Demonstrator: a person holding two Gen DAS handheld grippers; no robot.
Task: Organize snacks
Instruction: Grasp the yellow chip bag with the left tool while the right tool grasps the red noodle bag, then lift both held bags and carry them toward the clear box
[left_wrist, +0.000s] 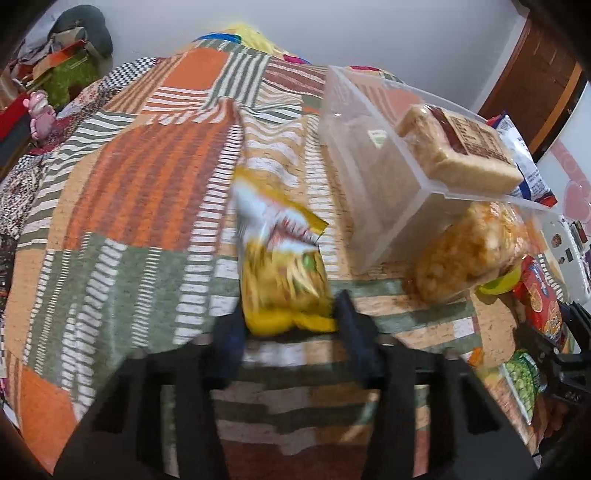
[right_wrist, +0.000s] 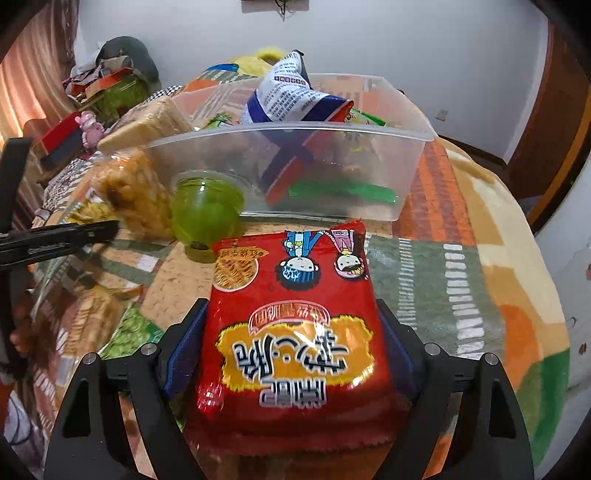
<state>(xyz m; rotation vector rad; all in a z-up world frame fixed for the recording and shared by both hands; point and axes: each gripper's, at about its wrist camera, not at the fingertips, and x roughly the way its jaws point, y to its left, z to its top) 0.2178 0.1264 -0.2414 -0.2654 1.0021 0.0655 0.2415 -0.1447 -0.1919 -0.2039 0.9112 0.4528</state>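
My left gripper (left_wrist: 290, 310) is shut on the lower end of a blurred yellow snack packet (left_wrist: 280, 273), which stands up from the patchwork bedspread (left_wrist: 140, 177). My right gripper (right_wrist: 291, 317) is shut on a wide red noodle-snack packet (right_wrist: 295, 314), its pads against both side edges. Just beyond it a clear plastic bin (right_wrist: 332, 140) holds a blue-and-white packet (right_wrist: 291, 96) and green-wrapped snacks. A wrapped rice-cracker block (left_wrist: 458, 151) rests across the bin's rim.
A bag of orange puffed snacks (left_wrist: 469, 251) leans on the bin's near corner, with a green jelly cup (right_wrist: 205, 214) beside it. A green pea packet (right_wrist: 129, 332) lies on the bedspread between the grippers. Clutter and a pink toy (left_wrist: 38, 110) sit at the far left.
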